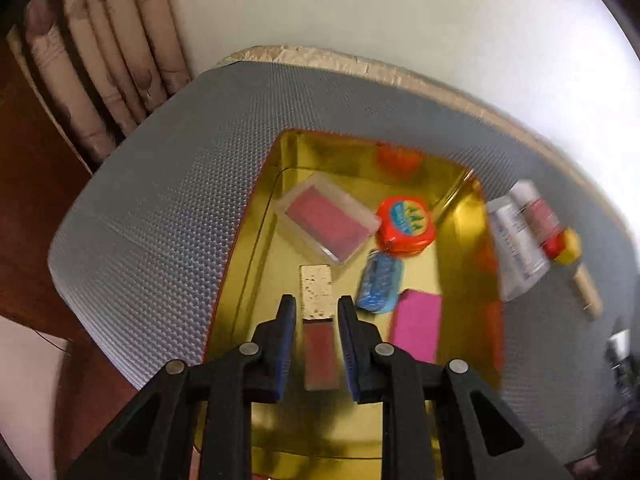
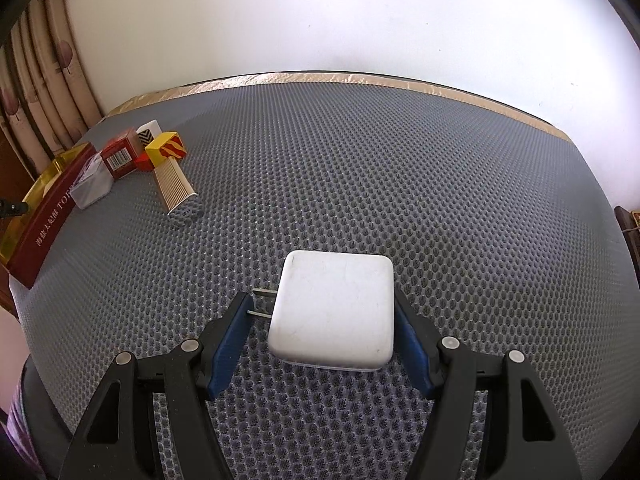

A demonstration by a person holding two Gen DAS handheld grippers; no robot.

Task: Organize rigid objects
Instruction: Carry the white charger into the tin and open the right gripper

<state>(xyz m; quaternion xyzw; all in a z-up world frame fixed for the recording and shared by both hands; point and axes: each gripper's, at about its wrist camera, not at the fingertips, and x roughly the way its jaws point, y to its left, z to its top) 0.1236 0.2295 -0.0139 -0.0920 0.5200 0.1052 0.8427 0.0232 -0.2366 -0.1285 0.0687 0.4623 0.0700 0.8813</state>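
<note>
Charger: white square block, two prongs on its left side, lying flat on the grey mat between the right gripper's half-open pads, right pad touching or nearly so, left pad by the prongs. Likely rigid, dense, smooth and slippery; best gripped across flat sides, clear of prongs. Left gripper narrow, empty, over the gold tin.

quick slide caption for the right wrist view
Right claw straddles a white charger on the grey mat, its jaws not visibly gripping it.
</note>
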